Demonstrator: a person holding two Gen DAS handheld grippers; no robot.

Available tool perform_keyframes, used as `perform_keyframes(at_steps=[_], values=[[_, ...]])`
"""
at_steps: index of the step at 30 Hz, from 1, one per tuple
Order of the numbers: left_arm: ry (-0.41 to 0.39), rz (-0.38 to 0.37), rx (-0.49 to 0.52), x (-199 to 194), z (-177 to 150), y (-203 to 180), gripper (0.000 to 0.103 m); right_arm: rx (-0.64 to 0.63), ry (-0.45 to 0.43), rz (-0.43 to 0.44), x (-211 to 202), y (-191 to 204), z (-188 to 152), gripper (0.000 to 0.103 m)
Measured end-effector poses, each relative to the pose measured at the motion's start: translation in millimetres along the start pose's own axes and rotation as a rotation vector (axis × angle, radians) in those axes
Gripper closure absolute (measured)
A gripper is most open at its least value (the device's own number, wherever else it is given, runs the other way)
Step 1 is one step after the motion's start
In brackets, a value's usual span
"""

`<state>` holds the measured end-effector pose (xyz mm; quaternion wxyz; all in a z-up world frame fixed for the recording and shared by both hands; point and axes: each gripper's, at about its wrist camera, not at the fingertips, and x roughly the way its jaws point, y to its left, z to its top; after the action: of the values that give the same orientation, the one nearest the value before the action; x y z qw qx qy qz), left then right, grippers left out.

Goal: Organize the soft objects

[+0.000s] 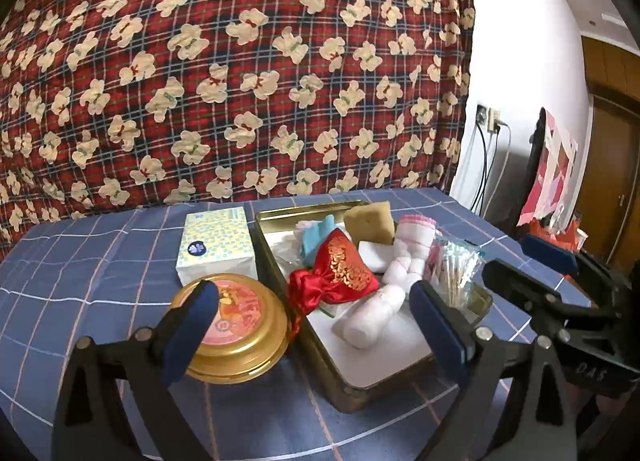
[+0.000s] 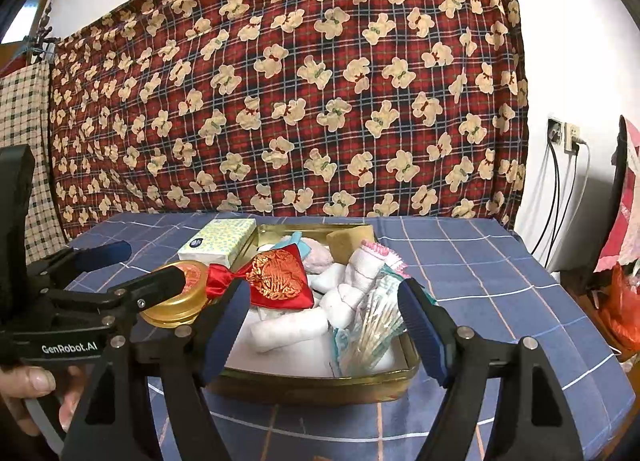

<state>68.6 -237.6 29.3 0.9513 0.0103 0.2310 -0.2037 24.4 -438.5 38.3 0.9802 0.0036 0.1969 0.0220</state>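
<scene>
A gold tin tray (image 1: 340,385) (image 2: 320,383) sits on the blue checked tablecloth. It holds a red and gold satin pouch (image 1: 340,269) (image 2: 280,275), white rolled cloths (image 1: 370,319) (image 2: 288,329), a tan sponge (image 1: 370,223) (image 2: 346,245), a light blue soft item (image 1: 316,239), a pink-edged white roll (image 1: 416,233) (image 2: 368,265) and a bag of cotton swabs (image 1: 456,271) (image 2: 378,331). My left gripper (image 1: 316,335) is open and empty, in front of the tray. My right gripper (image 2: 324,335) is open and empty, over the tray's near edge.
A round gold tin with a pink lid (image 1: 236,329) (image 2: 180,297) and a tissue pack (image 1: 218,245) (image 2: 220,241) lie left of the tray. A bear-patterned red plaid cloth (image 1: 240,69) hangs behind the table. Wall sockets with cables (image 2: 564,137) are at right.
</scene>
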Motion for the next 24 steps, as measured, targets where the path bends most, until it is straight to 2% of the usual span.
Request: perform_keyframes(at_steps=[14,24], values=[[-0.040,0.009,-0.043,-12,-3,9,0.004,0.010,-0.045,0.007,-13,5,1,0.024],[-0.057,0.006,-0.032,-16,-1,6,0.004,0.010,-0.051,0.014,-14,7,0,0.024]])
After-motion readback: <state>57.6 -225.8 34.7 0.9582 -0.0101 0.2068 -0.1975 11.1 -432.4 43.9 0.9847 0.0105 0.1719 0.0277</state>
